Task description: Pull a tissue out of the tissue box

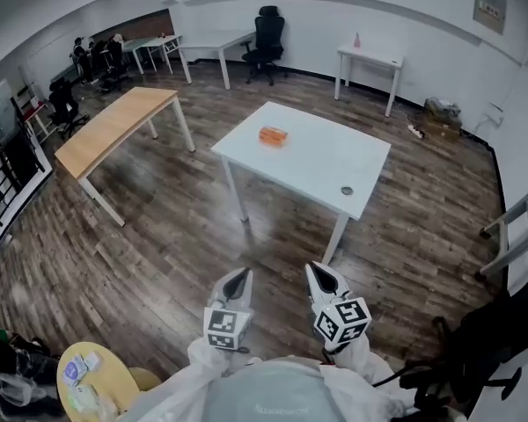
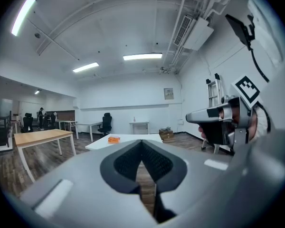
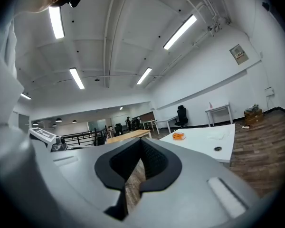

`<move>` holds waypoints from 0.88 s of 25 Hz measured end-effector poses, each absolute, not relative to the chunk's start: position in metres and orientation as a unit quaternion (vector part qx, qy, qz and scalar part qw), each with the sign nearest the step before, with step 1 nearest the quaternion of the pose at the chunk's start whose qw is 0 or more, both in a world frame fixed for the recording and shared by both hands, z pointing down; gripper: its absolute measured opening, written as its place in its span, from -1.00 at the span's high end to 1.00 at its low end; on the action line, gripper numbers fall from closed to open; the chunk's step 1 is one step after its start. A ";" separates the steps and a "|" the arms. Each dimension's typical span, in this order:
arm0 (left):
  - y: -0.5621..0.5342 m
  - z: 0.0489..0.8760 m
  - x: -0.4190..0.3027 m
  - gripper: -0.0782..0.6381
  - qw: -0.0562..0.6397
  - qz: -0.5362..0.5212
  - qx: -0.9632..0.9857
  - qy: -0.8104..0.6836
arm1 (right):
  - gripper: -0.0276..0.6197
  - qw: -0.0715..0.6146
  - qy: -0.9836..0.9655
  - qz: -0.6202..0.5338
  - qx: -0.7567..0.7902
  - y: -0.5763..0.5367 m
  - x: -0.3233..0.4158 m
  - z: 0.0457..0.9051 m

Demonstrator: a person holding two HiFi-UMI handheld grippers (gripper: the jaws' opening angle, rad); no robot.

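An orange tissue box (image 1: 273, 135) sits on a white worktop (image 1: 321, 165) in the middle of an open office room, near the worktop's far left edge. Toward the near right corner, a small round fitting (image 1: 347, 191) is set into the top.

The person stands well back from the worktop on the dark wood floor (image 1: 150, 236), with white sleeves showing at the bottom of the head view. The left tool (image 1: 239, 276) and the right tool (image 1: 320, 272) are held side by side, not touching, both pointing roughly level toward the worktop. Each tool is clenched, its two jaws pressed together at the tips with nothing between them. Both are well apart from the tissue box.

To the left stands a wooden-topped table (image 1: 114, 126). By the far wall are a black office chair (image 1: 266, 32) and a small white table (image 1: 370, 58).
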State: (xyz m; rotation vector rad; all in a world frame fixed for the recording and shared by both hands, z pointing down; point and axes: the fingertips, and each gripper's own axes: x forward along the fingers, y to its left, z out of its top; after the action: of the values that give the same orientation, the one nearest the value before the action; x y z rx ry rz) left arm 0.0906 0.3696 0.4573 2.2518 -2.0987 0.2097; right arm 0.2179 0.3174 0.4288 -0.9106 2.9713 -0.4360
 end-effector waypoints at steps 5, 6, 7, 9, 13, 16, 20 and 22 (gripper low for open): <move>0.365 0.458 0.090 0.78 0.028 0.067 0.726 -0.684 | 0.91 0.012 0.946 -0.143 -0.290 0.312 0.220 0.426; 0.365 0.457 0.087 0.78 0.027 0.068 0.723 -0.687 | 0.91 0.015 0.947 -0.144 -0.287 0.311 0.219 0.425; 0.364 0.456 0.085 0.78 0.026 0.069 0.720 -0.690 | 0.91 0.017 0.948 -0.144 -0.284 0.311 0.218 0.423; 0.362 0.452 0.089 0.78 0.025 0.070 0.719 -0.691 | 0.91 0.019 0.948 -0.142 -0.284 0.309 0.222 0.420; 0.358 0.452 0.100 0.78 0.022 0.070 0.724 -0.686 | 0.91 0.020 0.946 -0.143 -0.291 0.302 0.233 0.422; 0.361 0.456 0.100 0.78 0.025 0.074 0.722 -0.687 | 0.91 0.021 0.945 -0.147 -0.291 0.301 0.234 0.426; 0.361 0.462 0.093 0.78 0.033 0.075 0.719 -0.691 | 0.91 0.020 0.945 -0.150 -0.291 0.299 0.228 0.428; 0.359 0.466 0.089 0.78 0.039 0.073 0.718 -0.691 | 0.91 0.014 0.945 -0.151 -0.291 0.297 0.225 0.431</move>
State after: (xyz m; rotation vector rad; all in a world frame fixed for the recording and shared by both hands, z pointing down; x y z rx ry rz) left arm 0.0890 0.3588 0.4656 2.2016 -2.1201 0.2230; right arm 0.2248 0.2969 0.4312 -0.9060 2.9409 -0.4700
